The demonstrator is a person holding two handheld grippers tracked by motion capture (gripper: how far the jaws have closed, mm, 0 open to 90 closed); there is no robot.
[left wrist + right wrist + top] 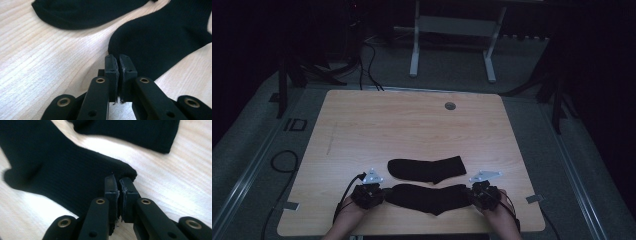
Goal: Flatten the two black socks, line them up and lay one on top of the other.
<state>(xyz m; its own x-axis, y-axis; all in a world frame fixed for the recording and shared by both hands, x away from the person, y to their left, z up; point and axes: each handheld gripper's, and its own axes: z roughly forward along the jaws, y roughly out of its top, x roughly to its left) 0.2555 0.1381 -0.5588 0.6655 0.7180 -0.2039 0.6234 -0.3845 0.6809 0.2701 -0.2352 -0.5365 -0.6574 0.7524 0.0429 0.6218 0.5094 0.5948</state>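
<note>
2 socks: we see a near sock (432, 198) lying flat along the front edge of the table (412, 125), and a far sock (427, 169) just beyond it, the 2 lying parallel and close but apart.
Left gripper: the left gripper (382, 192) sits at the near sock's left end; in the left gripper view (117, 58) its jaws stand together, and we judge they pinch the thin edge of the fabric there.
Right gripper: the right gripper (472, 192) sits at the near sock's right end; in the right gripper view (118, 180) its jaws are also together, nipping a corner of the fabric at that end.
Hands: 1 hand behind each gripper, entering from the bottom of the high view.
Handling, weight: we judge the near sock light, so a small pinch should carry it.
Handling, stiffness: soft ribbed knit; we expect the middle to sag and the sock to stretch when lifted by its 2 ends.
Handling, grip: cloth is not slippery or fragile, yet a shallow bite on 1 layer may slip free.
Where to hold: at the 2 opposite ends, as we hold it now, deep enough to catch both layers.
</note>
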